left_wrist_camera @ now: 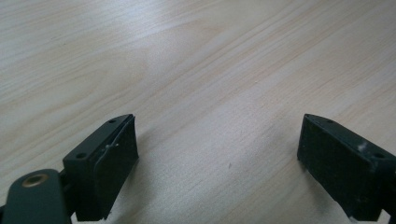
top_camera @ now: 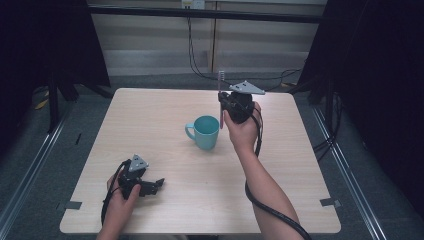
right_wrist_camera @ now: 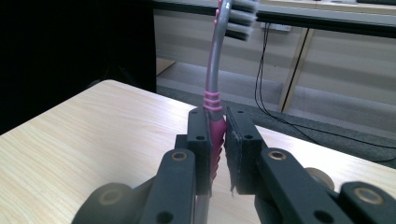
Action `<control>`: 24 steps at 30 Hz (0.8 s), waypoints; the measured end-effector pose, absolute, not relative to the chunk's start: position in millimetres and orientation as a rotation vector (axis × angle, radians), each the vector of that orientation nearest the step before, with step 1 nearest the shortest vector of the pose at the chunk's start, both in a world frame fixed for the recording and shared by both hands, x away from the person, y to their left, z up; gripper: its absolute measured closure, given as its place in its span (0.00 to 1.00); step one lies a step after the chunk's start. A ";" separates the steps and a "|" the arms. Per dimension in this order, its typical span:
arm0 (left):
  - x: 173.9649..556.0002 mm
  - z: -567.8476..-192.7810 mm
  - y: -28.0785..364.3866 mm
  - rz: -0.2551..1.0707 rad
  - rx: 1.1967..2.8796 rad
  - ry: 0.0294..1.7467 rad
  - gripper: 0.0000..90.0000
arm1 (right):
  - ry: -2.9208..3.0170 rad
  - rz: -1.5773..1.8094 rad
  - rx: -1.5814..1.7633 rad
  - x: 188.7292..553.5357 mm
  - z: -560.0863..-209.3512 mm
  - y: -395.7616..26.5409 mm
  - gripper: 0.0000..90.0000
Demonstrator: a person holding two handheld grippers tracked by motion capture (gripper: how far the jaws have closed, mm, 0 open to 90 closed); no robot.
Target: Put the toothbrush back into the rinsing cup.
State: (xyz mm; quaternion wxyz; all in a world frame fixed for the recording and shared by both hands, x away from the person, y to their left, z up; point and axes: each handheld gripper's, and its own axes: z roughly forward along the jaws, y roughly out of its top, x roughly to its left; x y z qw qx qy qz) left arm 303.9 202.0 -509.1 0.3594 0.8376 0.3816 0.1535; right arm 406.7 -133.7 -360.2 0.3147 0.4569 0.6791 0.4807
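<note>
A pink and grey toothbrush point(right_wrist_camera: 213, 100) stands upright, bristles at the top, with my right gripper point(right_wrist_camera: 217, 135) shut on its pink handle. From above, that right gripper point(top_camera: 223, 102) is held over the table just right of a teal mug point(top_camera: 205, 132), and the toothbrush point(top_camera: 221, 100) rises beside it with its lower end near the mug's rim. My left gripper point(top_camera: 158, 184) rests on the table near the front left. Its jaws stand wide apart over bare wood point(left_wrist_camera: 219, 154) with nothing between them.
The light wooden table point(top_camera: 165, 105) has tape marks at its front corners. Dark curtains hang on both sides, and cables run along the floor behind the far edge. Each gripper trails a black cable.
</note>
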 end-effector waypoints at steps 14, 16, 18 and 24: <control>304.0 -509.2 201.9 0.395 2.160 0.980 0.13 | 1.789 1.270 1.199 410.6 -363.4 -127.5 0.90; 304.0 -509.2 201.9 0.395 2.160 0.980 0.13 | 1.791 1.270 1.190 411.2 -363.2 -126.7 0.90; 304.1 -509.2 201.9 0.396 2.162 0.979 0.12 | 1.792 1.263 1.194 411.2 -361.4 -125.4 0.90; 304.1 -509.2 201.8 0.394 2.163 0.977 0.12 | 1.793 1.274 1.179 411.8 -355.1 -121.1 0.90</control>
